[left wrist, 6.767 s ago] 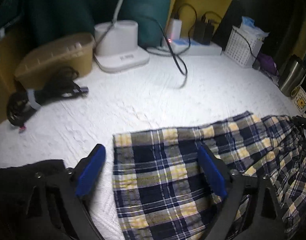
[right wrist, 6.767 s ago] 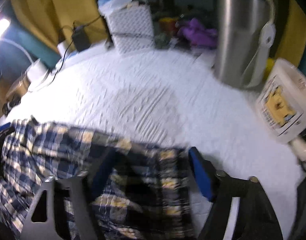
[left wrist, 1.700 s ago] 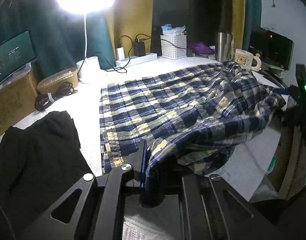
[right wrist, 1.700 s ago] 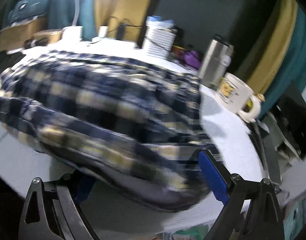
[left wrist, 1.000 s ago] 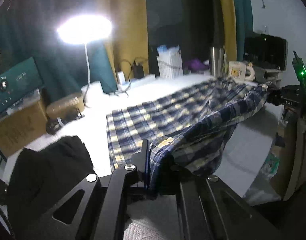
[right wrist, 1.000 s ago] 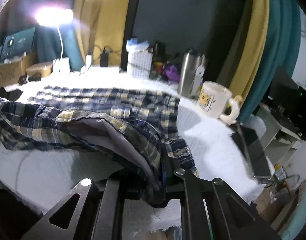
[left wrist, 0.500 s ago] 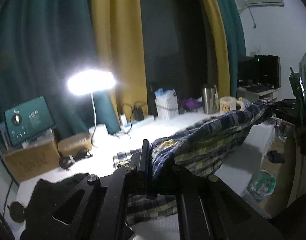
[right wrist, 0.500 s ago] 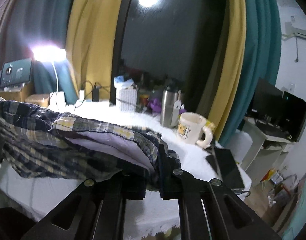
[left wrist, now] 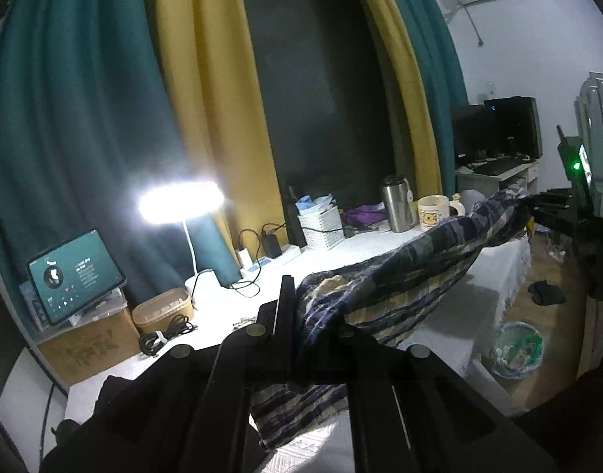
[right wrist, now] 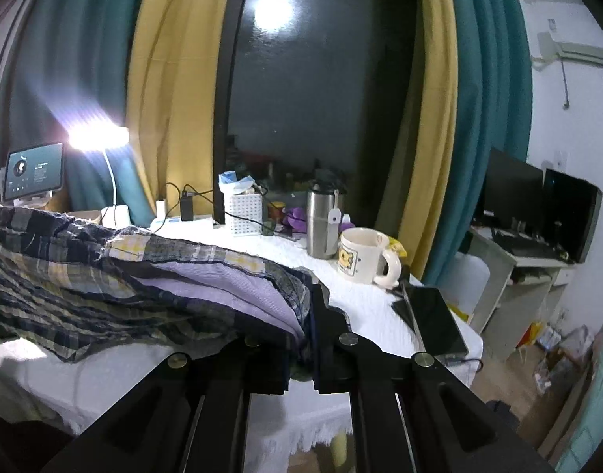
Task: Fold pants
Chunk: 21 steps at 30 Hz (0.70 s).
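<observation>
The navy and yellow plaid pants [left wrist: 411, 272] hang stretched in the air above the white table [left wrist: 380, 244]. My left gripper [left wrist: 301, 311] is shut on one bunched end of the cloth. In the left wrist view the other end runs to the right gripper [left wrist: 538, 207] at the far right. In the right wrist view my right gripper [right wrist: 307, 315] is shut on the plaid pants [right wrist: 104, 276], whose pale lilac lining shows by the jaws. The cloth sags towards the left.
A lit desk lamp [left wrist: 181, 201], a tablet [left wrist: 74, 276], a beige box [left wrist: 163, 309] and coiled cables stand at the back left. A white basket [right wrist: 244, 213], a steel flask [right wrist: 321, 224] and a mug [right wrist: 360, 254] line the back. A dark slab [right wrist: 431, 319] lies at the table's right edge.
Both grippers have risen with the pants, lifting the cloth off the table until it hangs stretched between them. Both views have tilted up towards the curtains.
</observation>
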Each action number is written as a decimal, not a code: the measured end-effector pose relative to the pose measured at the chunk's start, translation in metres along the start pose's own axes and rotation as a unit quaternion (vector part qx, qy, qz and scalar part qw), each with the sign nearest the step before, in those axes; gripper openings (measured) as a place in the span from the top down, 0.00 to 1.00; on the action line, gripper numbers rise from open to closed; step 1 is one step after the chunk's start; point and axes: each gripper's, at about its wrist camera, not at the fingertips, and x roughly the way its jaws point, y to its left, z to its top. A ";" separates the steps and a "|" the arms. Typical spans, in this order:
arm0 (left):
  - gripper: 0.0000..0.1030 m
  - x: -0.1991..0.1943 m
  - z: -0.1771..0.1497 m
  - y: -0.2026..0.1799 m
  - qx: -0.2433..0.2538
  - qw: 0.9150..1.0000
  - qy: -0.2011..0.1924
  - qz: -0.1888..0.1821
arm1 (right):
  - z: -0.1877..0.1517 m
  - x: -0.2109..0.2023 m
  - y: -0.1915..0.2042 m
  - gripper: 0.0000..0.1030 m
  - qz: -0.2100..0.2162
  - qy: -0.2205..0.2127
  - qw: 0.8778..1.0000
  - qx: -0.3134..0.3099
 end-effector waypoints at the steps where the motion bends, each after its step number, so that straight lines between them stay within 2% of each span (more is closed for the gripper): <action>1: 0.96 -0.003 0.002 -0.001 0.003 1.000 -0.003 -0.001 | -0.001 -0.002 -0.001 0.93 -0.001 0.000 1.000 0.003; 9: 0.96 -0.020 0.016 -0.009 0.019 0.999 -0.028 -0.001 | -0.008 -0.026 -0.007 0.93 -0.007 -0.008 1.000 0.020; 21: 0.96 -0.025 0.015 -0.009 0.024 0.999 -0.027 0.003 | -0.007 -0.029 -0.003 0.93 -0.005 -0.005 1.000 0.019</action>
